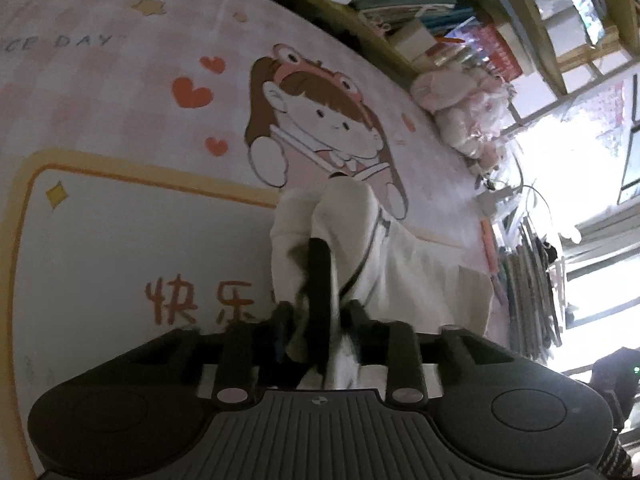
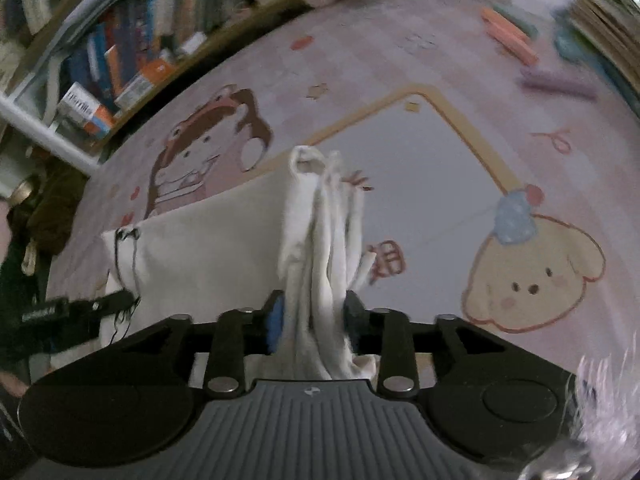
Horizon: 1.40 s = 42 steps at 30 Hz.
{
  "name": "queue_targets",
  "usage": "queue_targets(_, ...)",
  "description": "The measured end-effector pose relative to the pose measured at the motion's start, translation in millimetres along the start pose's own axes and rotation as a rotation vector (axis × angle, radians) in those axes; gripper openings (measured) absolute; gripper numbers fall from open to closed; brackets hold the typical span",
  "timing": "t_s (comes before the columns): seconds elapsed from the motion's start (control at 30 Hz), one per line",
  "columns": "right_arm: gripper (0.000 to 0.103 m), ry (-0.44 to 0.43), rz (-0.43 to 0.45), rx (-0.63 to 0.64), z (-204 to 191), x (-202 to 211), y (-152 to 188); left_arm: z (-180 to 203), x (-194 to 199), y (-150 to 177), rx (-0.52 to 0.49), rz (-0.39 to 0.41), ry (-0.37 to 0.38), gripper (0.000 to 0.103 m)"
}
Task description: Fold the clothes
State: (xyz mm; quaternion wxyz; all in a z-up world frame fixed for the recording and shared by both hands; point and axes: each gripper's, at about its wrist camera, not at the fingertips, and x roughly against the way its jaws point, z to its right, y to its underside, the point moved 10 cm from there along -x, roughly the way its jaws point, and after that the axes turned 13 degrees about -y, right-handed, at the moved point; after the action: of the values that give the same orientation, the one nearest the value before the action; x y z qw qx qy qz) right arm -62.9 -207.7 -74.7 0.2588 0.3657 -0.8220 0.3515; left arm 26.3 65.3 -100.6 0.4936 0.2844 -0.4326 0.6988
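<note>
Your left gripper (image 1: 316,316) and right gripper (image 2: 314,312) each clamp a bunched edge of the white garment (image 2: 208,240), which hangs stretched between them, directly ahead of the fingers, above the pink cartoon rug (image 2: 440,60).

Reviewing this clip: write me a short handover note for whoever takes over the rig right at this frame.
Left claw: shut on the white garment, bunched cloth between its fingers.
Right claw: shut on another gathered part of the same garment.
The garment hangs between both claws, above the pink cartoon mat.
Done: both ends gripped and lifted.
Left: lay it flat on the mat and make the folds; no finished fold shows yet.
</note>
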Motion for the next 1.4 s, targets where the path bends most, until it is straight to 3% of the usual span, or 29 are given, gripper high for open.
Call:
queue_targets(0.03, 0.047, 0.002, -0.001, -0.005, 3.9, -0.8, -1.3, -1.8, -1.1, 0.3, 0.006, -0.004, -0.001, 0.053)
queue_targets(0.1, 0.050, 0.005, -0.009, -0.013, 10.2, -5.8, -2.0, -1.2, -1.3, 0.3, 0.012, -0.005, 0.024, 0.062)
queue_targets(0.23, 0.055, -0.021, 0.002, -0.021, 13.9, -11.8, -3.3, 5.1, -4.2, 1.0, -0.008, 0.001, 0.030, 0.063)
queue_targets(0.27, 0.054, -0.031, -0.003, -0.015, 12.5, -13.8, -3.2, 7.1, -5.5, 1.5, -0.017, 0.001, 0.022, 0.060)
queue_targets(0.3, 0.040, -0.040, -0.012, -0.005, 10.5, -16.3, -2.9, 9.2, -6.8, 2.0, -0.026, 0.001, 0.015, 0.059)
queue_targets(0.33, 0.034, -0.048, -0.022, 0.005, 8.4, -19.4, -2.1, 11.3, -8.0, 2.4, -0.035, 0.001, 0.007, 0.056)
queue_targets(0.37, 0.032, -0.039, -0.015, 0.035, 4.5, -20.8, -3.0, 13.4, -9.3, 2.9, -0.044, 0.001, 0.000, 0.037)
queue_targets(0.4, 0.028, -0.022, -0.001, 0.075, -0.3, -21.1, -5.0, 15.5, -10.5, 3.3, -0.053, 0.002, -0.007, 0.029)
queue_targets(0.47, 0.020, 0.026, 0.064, 0.216, -16.8, -16.4, -12.3, 23.8, -0.9, 2.9, -0.109, 0.058, -0.035, 0.019)
queue_targets(0.53, 0.018, 0.047, 0.122, 0.358, -37.7, -9.2, -17.3, 35.7, 16.0, 1.4, -0.185, 0.140, -0.052, 0.015)
queue_targets(0.63, 0.018, 0.035, 0.129, 0.423, -47.7, -9.0, -18.8, 30.6, 15.4, 1.1, -0.161, 0.126, -0.062, 0.016)
queue_targets(0.7, 0.018, 0.032, 0.109, 0.375, -37.9, -14.4, -21.0, 23.6, 12.3, 1.2, -0.119, 0.104, -0.060, 0.017)
queue_targets(0.83, 0.037, 0.008, 0.064, 0.209, -10.6, -18.8, -23.1, 8.2, 8.0, 4.0, -0.006, 0.069, -0.036, 0.032)
queue_targets(0.97, 0.044, -0.036, 0.012, 0.066, 10.2, -18.3, -19.8, -1.1, 1.6, 7.7, 0.067, 0.028, -0.014, 0.049)
queue_targets(1.07, 0.045, -0.076, -0.003, -0.014, 18.6, -20.3, -16.6, 2.9, -1.0, 8.1, 0.077, 0.023, 0.008, 0.050)
queue_targets(1.2, 0.044, -0.107, -0.014, 0.008, 12.7, -26.9, -18.6, 7.1, -7.0, 5.7, 0.100, 0.019, 0.044, 0.047)
queue_targets(1.23, 0.040, -0.113, -0.019, 0.021, 10.3, -29.8, -19.5, 8.0, -8.7, 4.6, 0.111, 0.019, 0.055, 0.047)
queue_targets(1.33, 0.025, -0.102, -0.033, 0.103, 1.6, -37.4, -20.8, 8.6, -11.7, 4.2, 0.120, 0.022, 0.030, 0.032)
queue_targets(1.4, 0.018, -0.072, 0.000, 0.238, -13.2, -35.7, -22.7, 11.3, -9.6, 5.9, 0.096, 0.035, -0.014, 0.026)
